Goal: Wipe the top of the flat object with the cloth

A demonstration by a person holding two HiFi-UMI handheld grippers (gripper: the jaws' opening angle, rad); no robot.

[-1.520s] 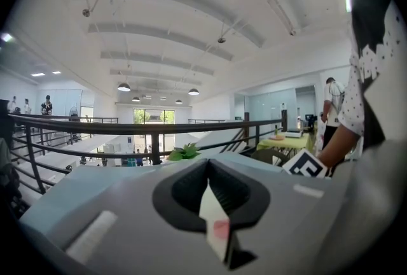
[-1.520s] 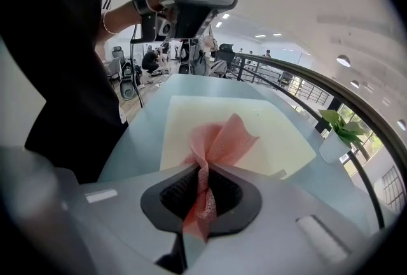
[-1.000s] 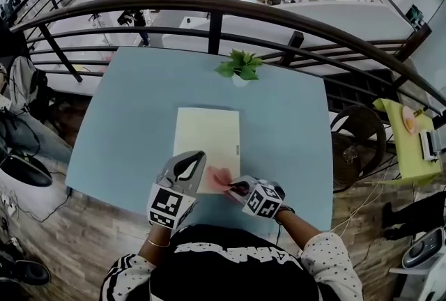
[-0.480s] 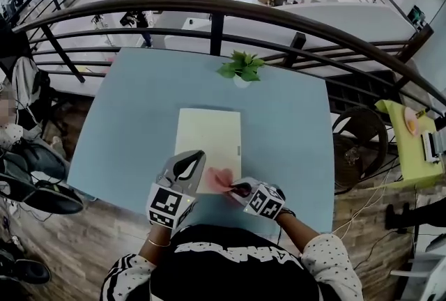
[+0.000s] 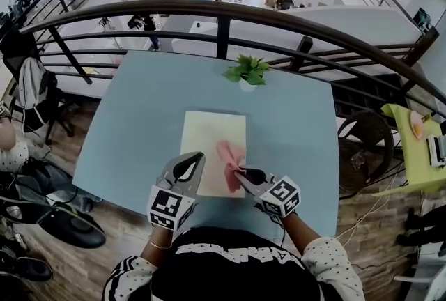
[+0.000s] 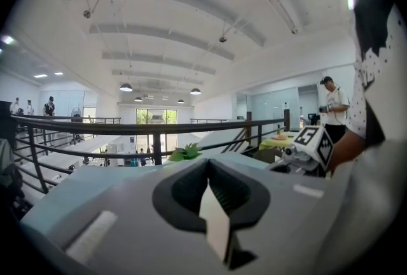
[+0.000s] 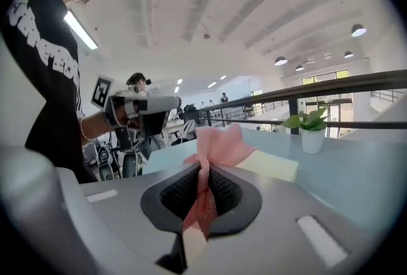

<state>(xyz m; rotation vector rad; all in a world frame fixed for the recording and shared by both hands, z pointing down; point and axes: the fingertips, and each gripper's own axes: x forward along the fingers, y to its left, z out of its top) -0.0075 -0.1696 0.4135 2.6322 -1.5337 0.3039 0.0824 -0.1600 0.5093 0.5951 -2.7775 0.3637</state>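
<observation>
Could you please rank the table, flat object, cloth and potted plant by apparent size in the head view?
table
flat object
cloth and potted plant: they look about alike, so unranked

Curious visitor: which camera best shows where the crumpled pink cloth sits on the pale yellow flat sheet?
Head view: the crumpled pink cloth lies on the pale yellow flat sheet, right side. The right gripper view shows it bunched in the right hand-held gripper; the left gripper view misses it.

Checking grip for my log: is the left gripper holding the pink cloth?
No, the pink cloth is pinched in the right gripper's shut jaws.
</observation>
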